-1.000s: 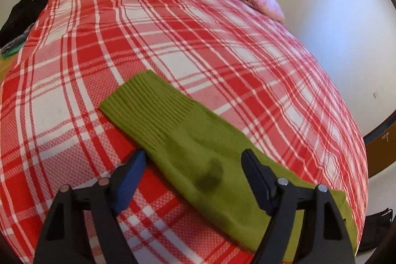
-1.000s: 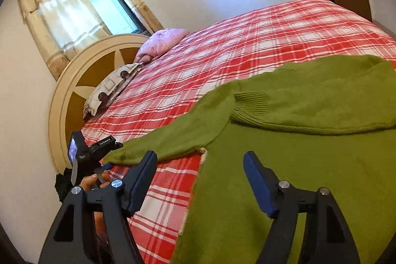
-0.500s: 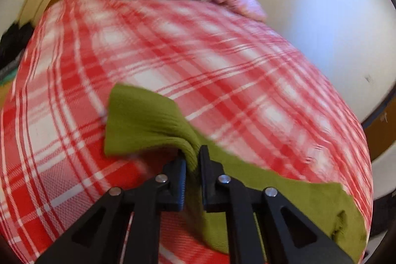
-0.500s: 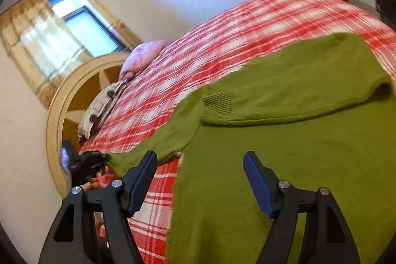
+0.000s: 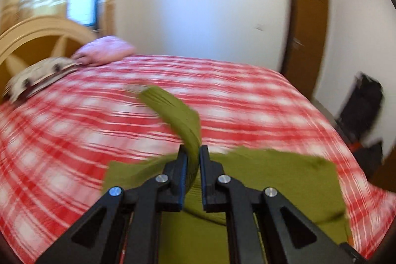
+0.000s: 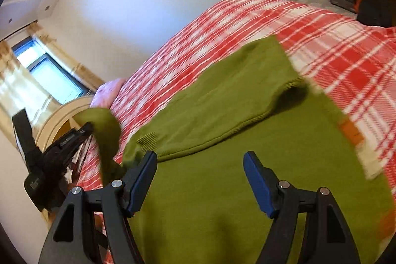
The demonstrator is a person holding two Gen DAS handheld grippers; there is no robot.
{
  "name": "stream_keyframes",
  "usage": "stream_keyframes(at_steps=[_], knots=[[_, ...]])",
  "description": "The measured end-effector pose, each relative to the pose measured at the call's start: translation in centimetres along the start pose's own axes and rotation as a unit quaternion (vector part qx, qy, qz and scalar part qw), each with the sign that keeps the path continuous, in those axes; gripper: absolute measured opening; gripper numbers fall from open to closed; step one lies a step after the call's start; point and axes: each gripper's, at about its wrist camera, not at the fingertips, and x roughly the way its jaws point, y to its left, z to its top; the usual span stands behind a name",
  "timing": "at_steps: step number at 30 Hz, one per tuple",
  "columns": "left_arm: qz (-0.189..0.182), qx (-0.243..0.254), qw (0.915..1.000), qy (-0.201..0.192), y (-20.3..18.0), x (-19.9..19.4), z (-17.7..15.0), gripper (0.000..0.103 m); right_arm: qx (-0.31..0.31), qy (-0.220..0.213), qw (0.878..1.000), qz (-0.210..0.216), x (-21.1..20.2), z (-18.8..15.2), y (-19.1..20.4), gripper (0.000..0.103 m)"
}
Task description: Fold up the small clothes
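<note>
A green knit sweater [image 6: 222, 180] lies flat on the red plaid bed [image 6: 346, 58]. One sleeve is folded across its upper body. My left gripper [image 5: 192, 157] is shut on the other sleeve [image 5: 178, 113] near the ribbed cuff and holds it lifted above the bed; the cuff flops forward past the fingers. The sweater body [image 5: 272, 180] lies below it. In the right wrist view the left gripper [image 6: 86, 129] shows at the left with the sleeve [image 6: 106, 130] hanging from it. My right gripper [image 6: 200, 177] is open and empty, just above the sweater body.
Pillows [image 5: 104, 51] lie by the curved headboard [image 5: 37, 34]. A brown door [image 5: 307, 41] and dark bags [image 5: 361, 103] stand beyond the far side of the bed. An orange tag [image 6: 351, 132] shows at the sweater's right edge.
My left gripper closed on the sleeve, lifted it off the bed and swung it toward the sweater body. My right gripper stayed open and moved over the sweater body.
</note>
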Motion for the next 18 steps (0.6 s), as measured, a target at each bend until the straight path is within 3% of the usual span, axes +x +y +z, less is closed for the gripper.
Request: stream_keyframes(at_steps=[5, 9, 12, 13, 14, 16, 17, 18], knots=[[-0.026, 0.056, 0.998, 0.015, -6.9, 1.9, -3.2, 0.009, 0.023, -0.003, 1.0, -0.02, -0.8, 0.2, -2.8, 0.073], [-0.045, 0.06, 0.9949, 0.067, -7.9, 3.5, -5.1, 0.011, 0.032, -0.011, 0.999, -0.014, -1.5, 0.3, -3.4, 0.073], [-0.054, 0.041, 0.9945, 0.079, -6.7, 2.2, -5.9, 0.02, 0.027, -0.013, 1.0, 0.008, -1.2, 1.0, -2.5, 0.073], [-0.053, 0.033, 0.9946, 0.083, -5.7, 1.7, -6.2, 0.032, 0.022, -0.011, 0.999, 0.026, -0.8, 1.5, -1.8, 0.073], [-0.044, 0.023, 0.9951, 0.086, -4.6, 1.3, -6.5, 0.056, 0.016, -0.004, 0.998, 0.052, -0.2, 2.1, -0.9, 0.073], [-0.016, -0.005, 0.9961, 0.086, -2.1, 0.5, -7.1, 0.08, 0.004, 0.009, 0.995, 0.096, 1.3, 2.9, 0.9, 0.079], [-0.003, -0.023, 0.9965, 0.08, -0.6, 0.1, -7.5, 0.08, -0.009, 0.022, 0.993, 0.116, 2.7, 3.4, 1.9, 0.087], [0.008, -0.031, 0.9967, 0.075, 0.5, -0.2, -7.8, 0.08, -0.019, 0.029, 0.993, 0.116, 3.8, 3.6, 2.6, 0.088]])
